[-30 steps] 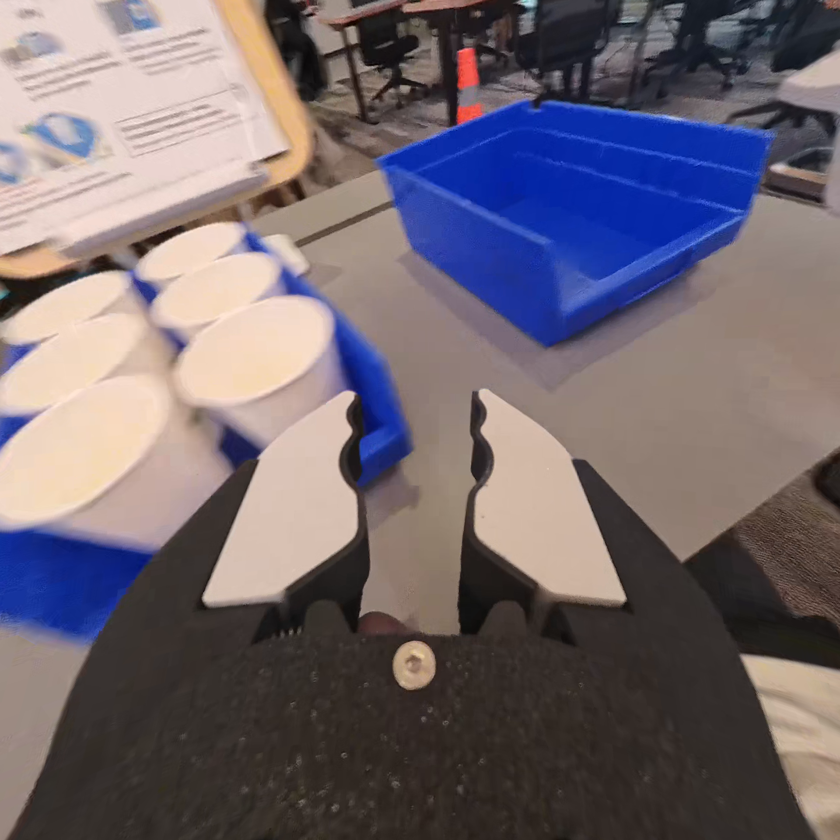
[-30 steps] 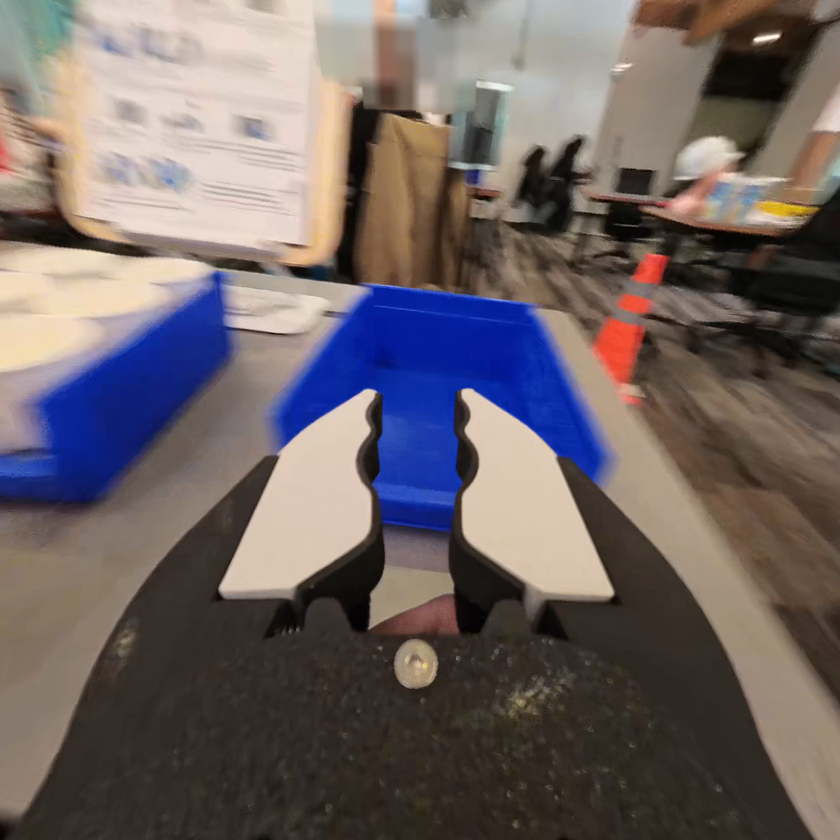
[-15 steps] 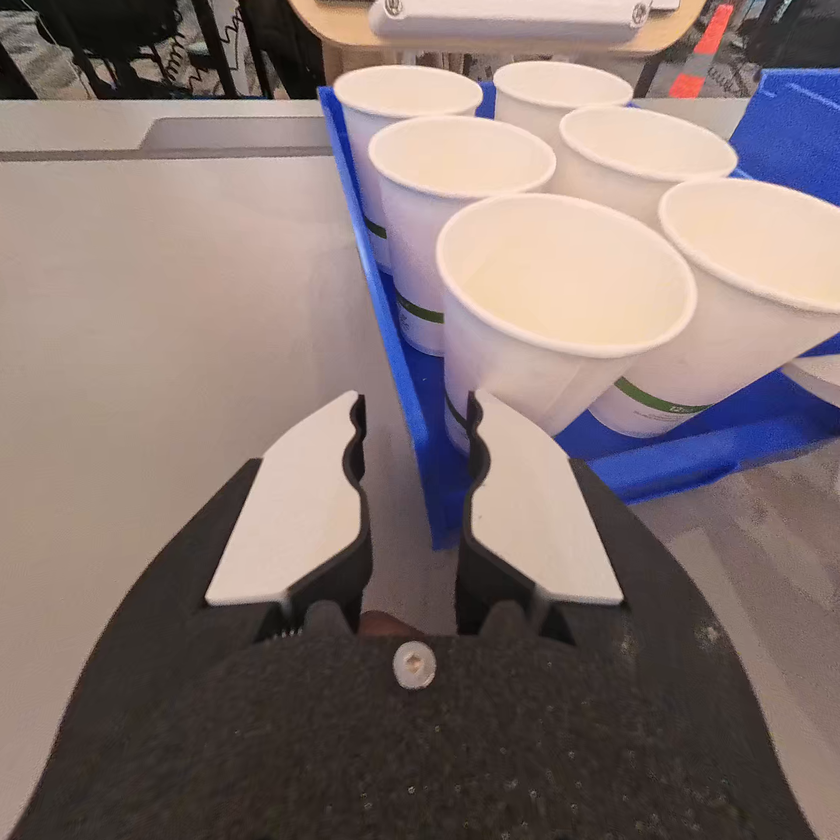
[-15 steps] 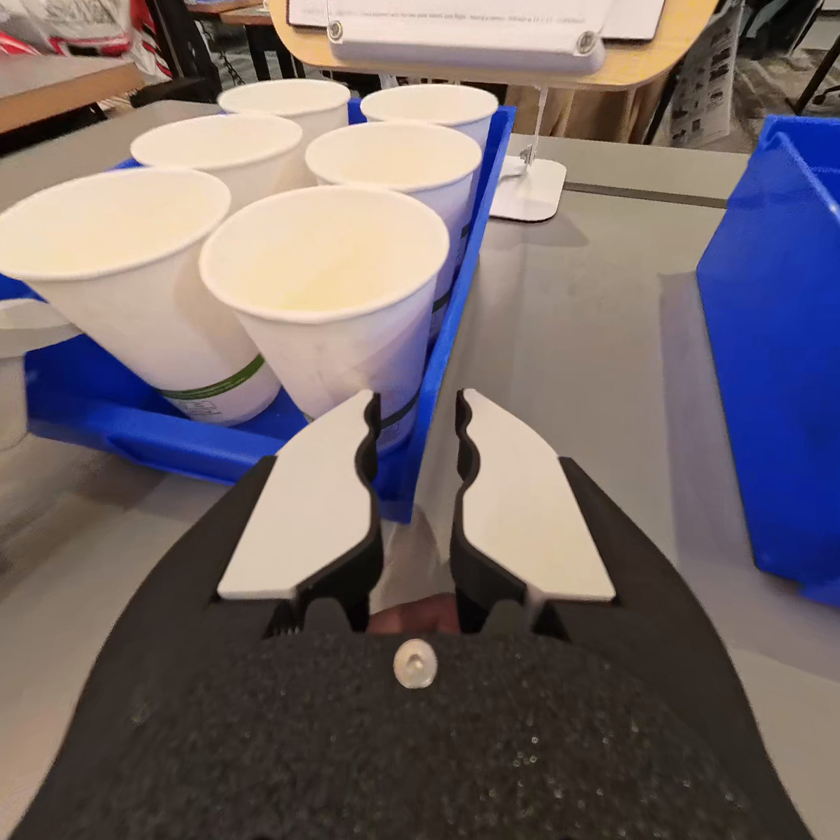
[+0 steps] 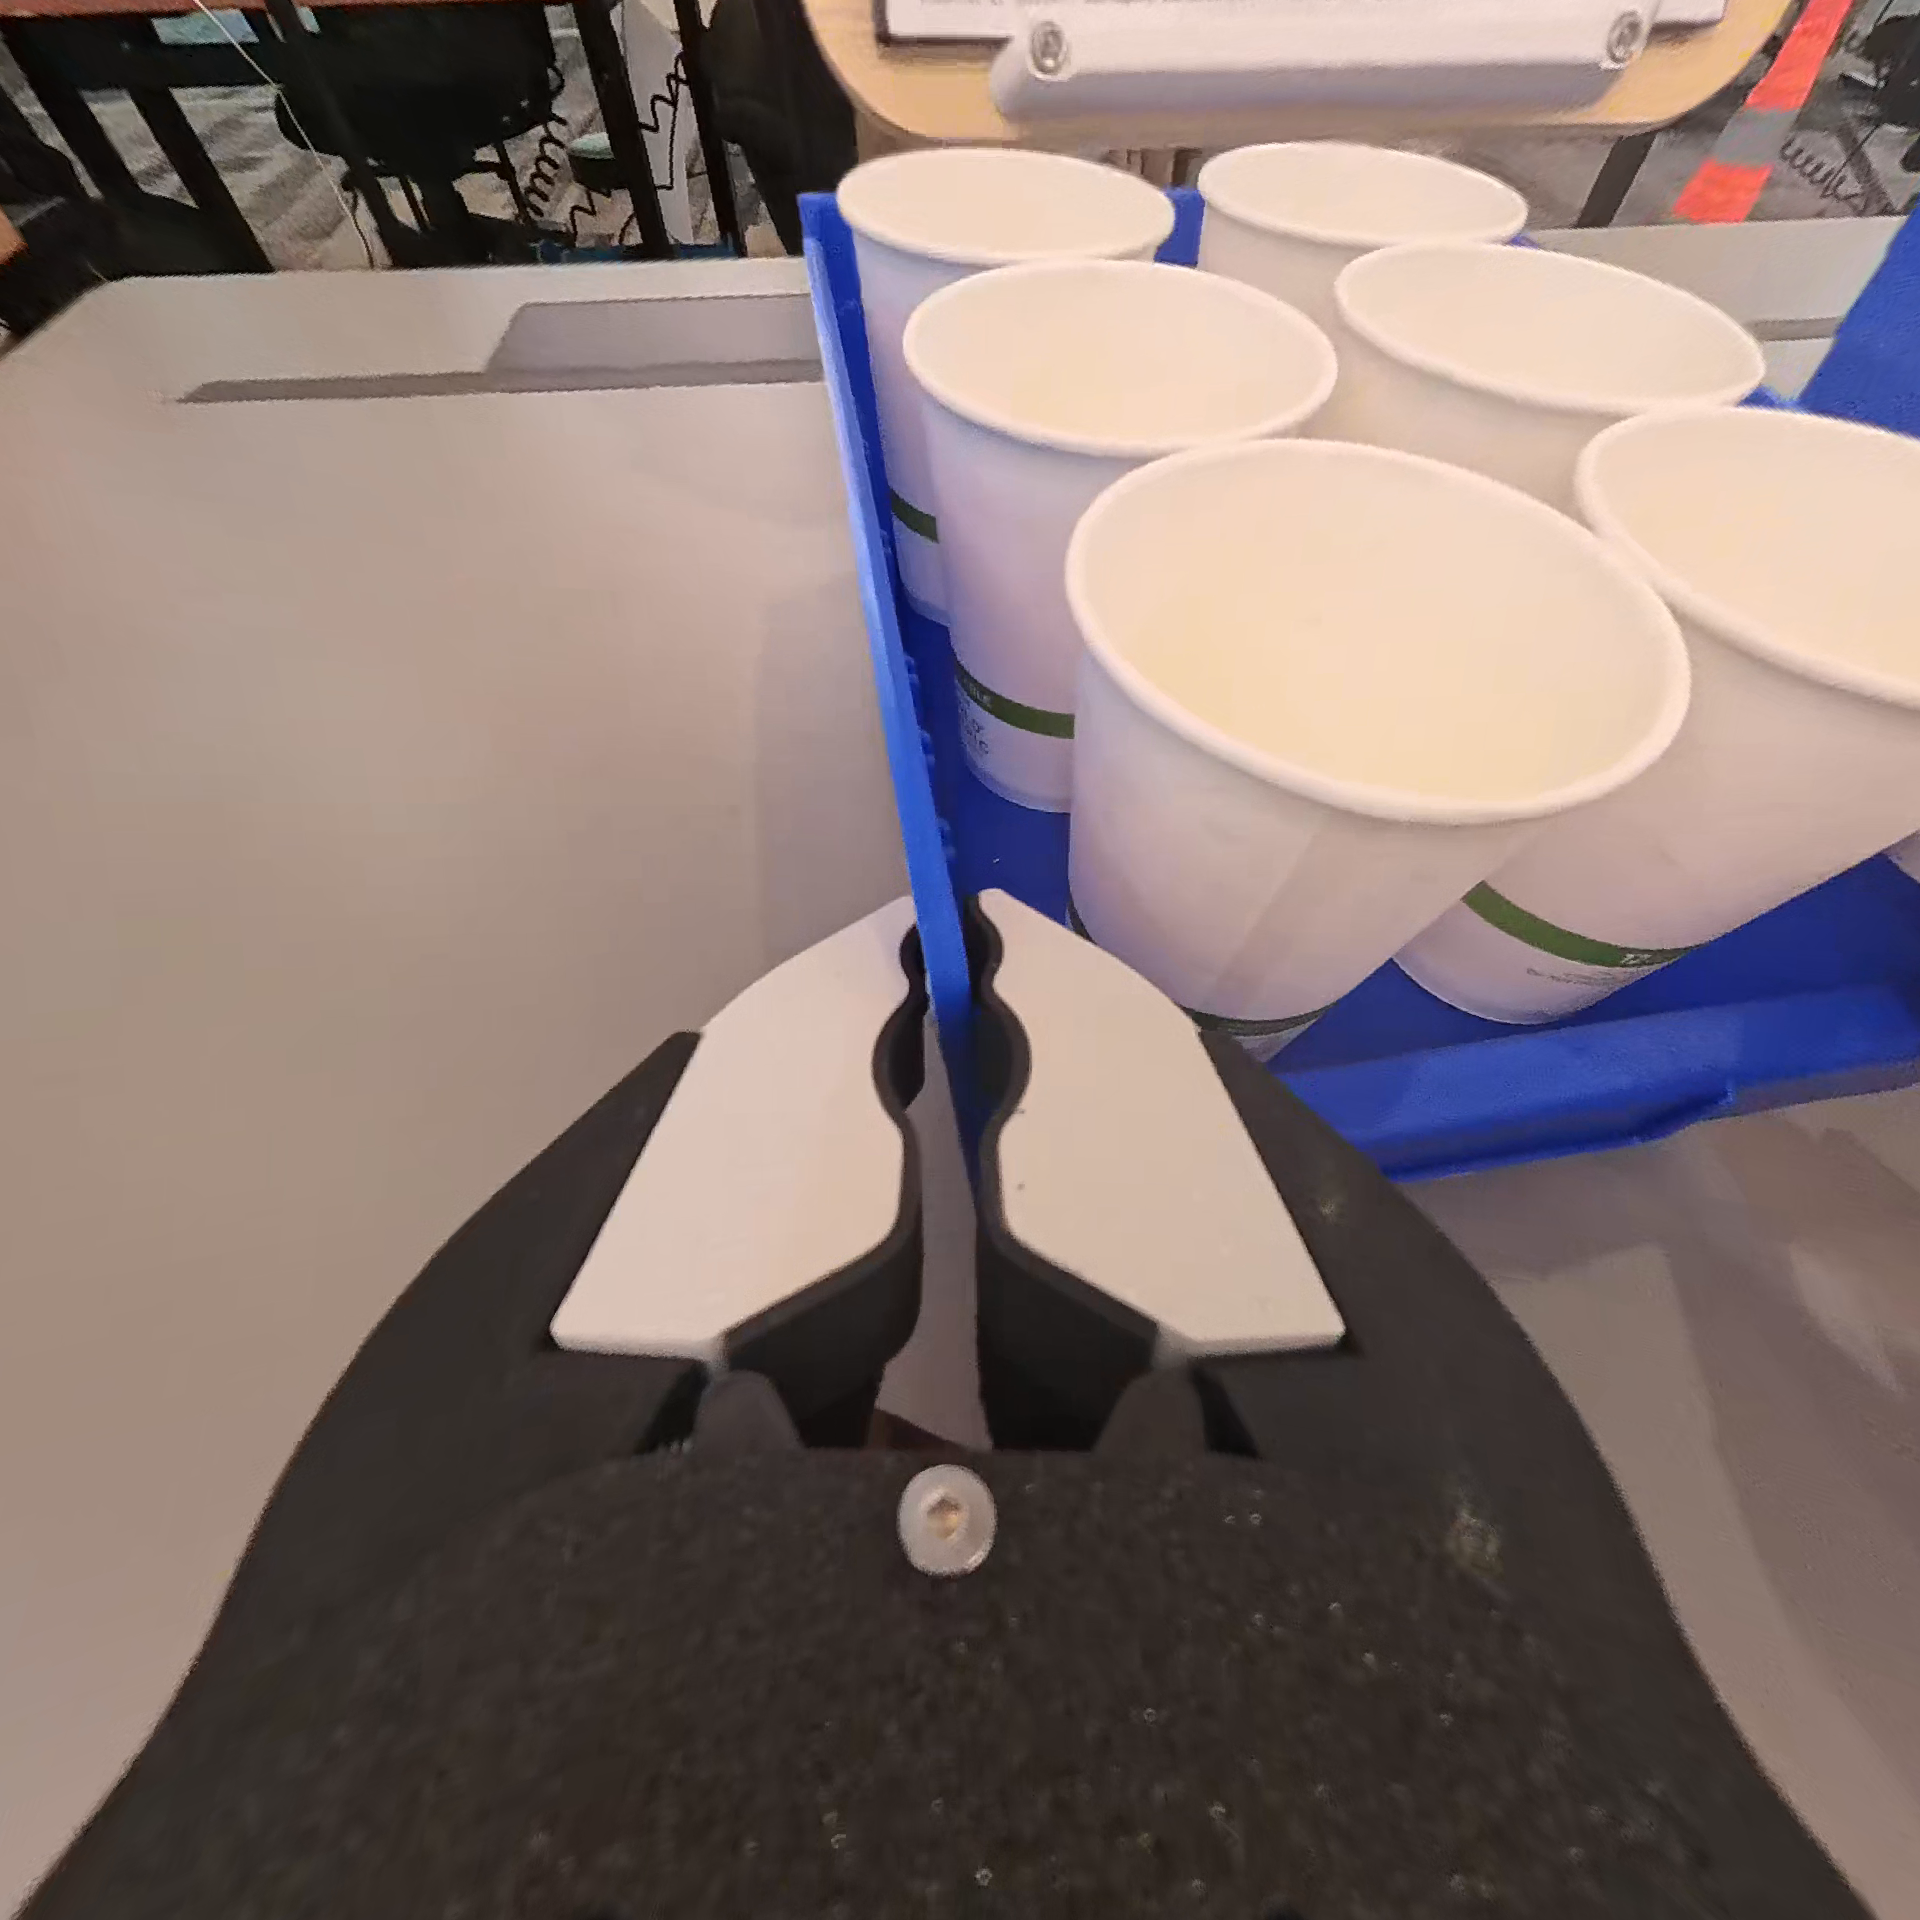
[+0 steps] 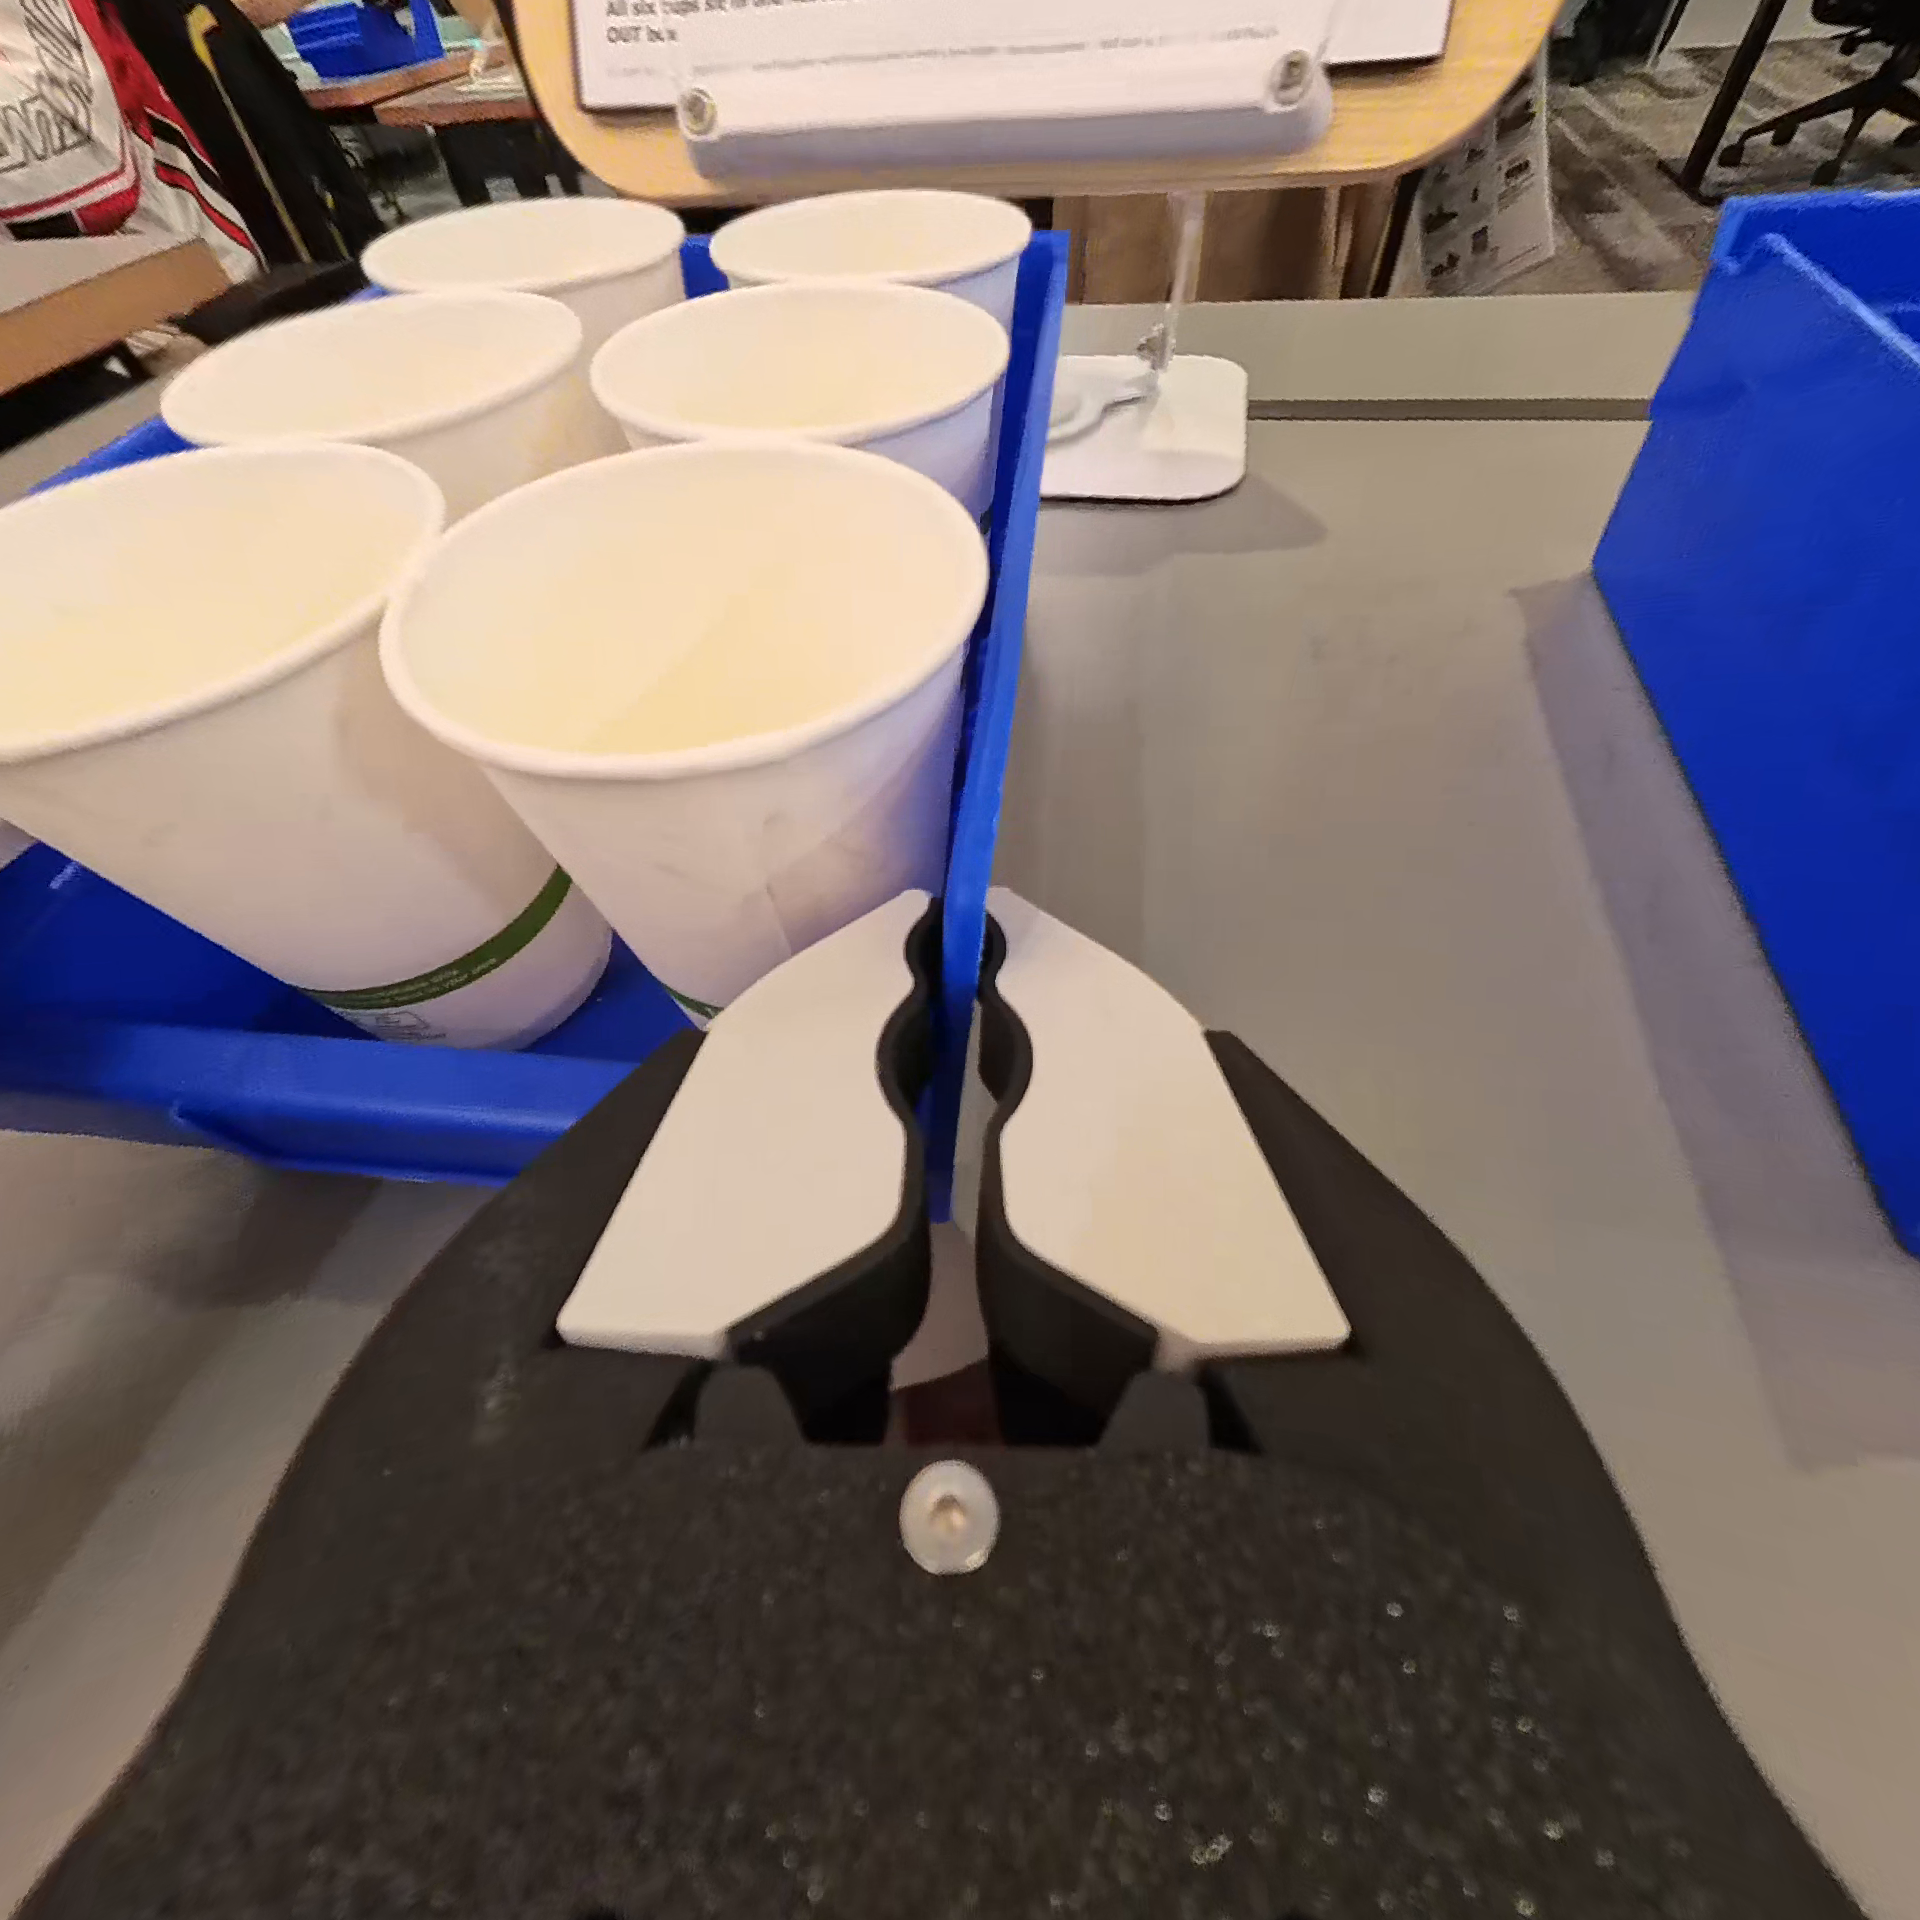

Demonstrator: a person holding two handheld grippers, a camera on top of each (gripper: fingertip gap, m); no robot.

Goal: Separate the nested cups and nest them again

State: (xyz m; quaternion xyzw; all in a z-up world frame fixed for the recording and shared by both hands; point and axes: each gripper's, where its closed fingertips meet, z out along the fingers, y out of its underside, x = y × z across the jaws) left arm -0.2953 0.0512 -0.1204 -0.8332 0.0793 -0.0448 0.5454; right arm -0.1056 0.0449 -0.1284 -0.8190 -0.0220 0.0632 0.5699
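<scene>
Several white paper cups with green bands stand upright and apart in a blue bin; the nearest cup (image 5: 1351, 675) (image 6: 675, 644) is just behind the fingers. My left gripper (image 5: 945, 925) is shut on the bin's left wall (image 5: 883, 582) near its front corner. My right gripper (image 6: 961, 914) is shut on the bin's right wall (image 6: 1013, 520) near its front corner. The bin rests on the grey table (image 5: 416, 727) (image 6: 1299, 779). Neither gripper touches a cup.
A second blue bin (image 6: 1787, 623) stands to the right, its corner also showing in the left wrist view (image 5: 1870, 343). A wooden sign board (image 6: 1039, 94) on a white base (image 6: 1153, 426) stands behind the cups. Chairs and an orange cone (image 5: 1756, 135) lie beyond the table.
Both grippers moved forward onto the cup bin and closed: left on its left wall, right on its right wall. Half a second ago both were open just short of it.
</scene>
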